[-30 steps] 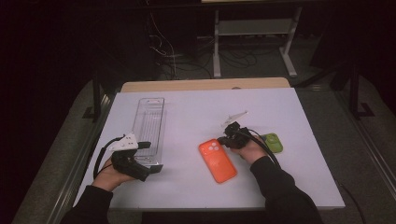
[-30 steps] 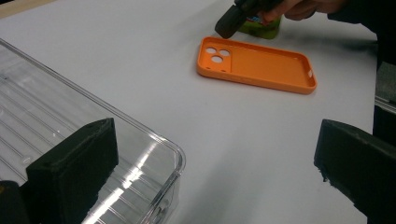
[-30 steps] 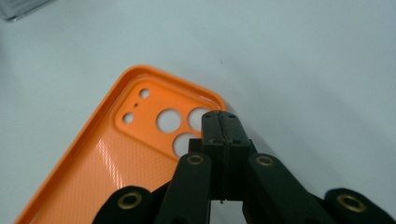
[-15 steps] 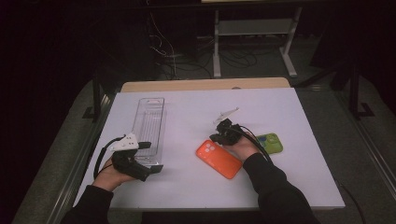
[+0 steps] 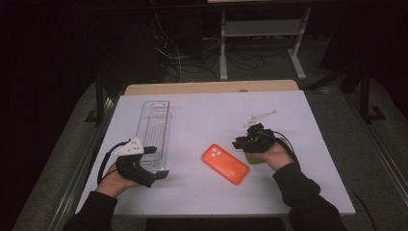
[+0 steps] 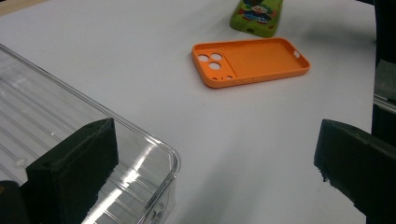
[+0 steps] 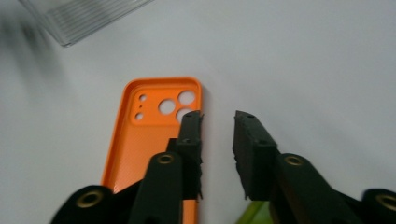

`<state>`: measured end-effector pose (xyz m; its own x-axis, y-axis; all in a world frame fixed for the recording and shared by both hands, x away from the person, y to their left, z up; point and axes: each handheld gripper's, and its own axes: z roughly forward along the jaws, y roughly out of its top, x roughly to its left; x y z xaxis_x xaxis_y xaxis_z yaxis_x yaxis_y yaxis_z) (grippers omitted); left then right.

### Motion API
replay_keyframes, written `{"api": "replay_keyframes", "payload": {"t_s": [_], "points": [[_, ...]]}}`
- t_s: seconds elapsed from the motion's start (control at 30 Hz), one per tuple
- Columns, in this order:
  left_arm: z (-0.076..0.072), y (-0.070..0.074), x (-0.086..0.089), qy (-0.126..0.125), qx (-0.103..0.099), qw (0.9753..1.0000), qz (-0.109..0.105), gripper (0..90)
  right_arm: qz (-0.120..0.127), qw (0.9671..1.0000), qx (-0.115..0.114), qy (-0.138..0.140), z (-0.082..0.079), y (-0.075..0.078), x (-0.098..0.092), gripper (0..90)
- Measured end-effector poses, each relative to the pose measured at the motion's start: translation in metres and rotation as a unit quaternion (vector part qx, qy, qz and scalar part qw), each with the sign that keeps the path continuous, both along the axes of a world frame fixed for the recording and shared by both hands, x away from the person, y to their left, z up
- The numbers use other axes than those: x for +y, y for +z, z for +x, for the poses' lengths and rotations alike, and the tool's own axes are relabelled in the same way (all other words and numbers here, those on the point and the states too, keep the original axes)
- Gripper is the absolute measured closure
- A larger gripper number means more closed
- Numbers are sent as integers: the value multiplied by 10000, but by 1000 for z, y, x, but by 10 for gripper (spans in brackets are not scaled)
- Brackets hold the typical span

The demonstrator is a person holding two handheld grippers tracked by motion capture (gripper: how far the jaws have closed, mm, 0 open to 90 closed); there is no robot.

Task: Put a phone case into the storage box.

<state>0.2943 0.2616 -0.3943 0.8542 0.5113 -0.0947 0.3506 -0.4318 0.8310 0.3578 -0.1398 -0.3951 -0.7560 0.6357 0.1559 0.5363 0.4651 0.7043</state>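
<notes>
Two grippers worked the white table point(image 5: 202, 115) in the high view: the left gripper point(image 5: 161, 174) sat at the near end of the clear tray point(image 5: 154, 126), the right gripper point(image 5: 237, 143) hovered just right of the orange phone case point(image 5: 225, 163), which lay flat and apart from the tray. A green phone case point(image 5: 253, 158) peeked out beneath the right hand.

From the left gripper view, its jaws stood wide apart, one inside the tray's corner, the other out over the table; the tray held nothing visible.

From the right gripper view, the jaws were slightly parted with nothing between them, above the orange case's long edge near the camera holes.

Judged from this, the thin case wall could slip from a shallow pinch, and the light tray might skid if the left jaw nudged it
</notes>
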Motion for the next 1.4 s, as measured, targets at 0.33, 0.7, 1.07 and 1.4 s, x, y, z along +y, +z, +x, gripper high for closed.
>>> {"api": "replay_keyframes", "payload": {"t_s": [0.33,0.7,1.07,1.4], "points": [[-1,1,2,16,33,10000,-9,0,94,9996,18,-267,-46,-16,-43,257],[2,1,2,-21,86,10000,-25,0,176,9990,-239,-327,-66,-30,-59,5],[4,0,-2,-87,66,9999,-47,0,56,9989,-281,-369,-67,-21,-60,6],[5,2,-1,-107,64,9999,-9,0,-70,9989,-273,-381,-63,-8,-55,37]]}}
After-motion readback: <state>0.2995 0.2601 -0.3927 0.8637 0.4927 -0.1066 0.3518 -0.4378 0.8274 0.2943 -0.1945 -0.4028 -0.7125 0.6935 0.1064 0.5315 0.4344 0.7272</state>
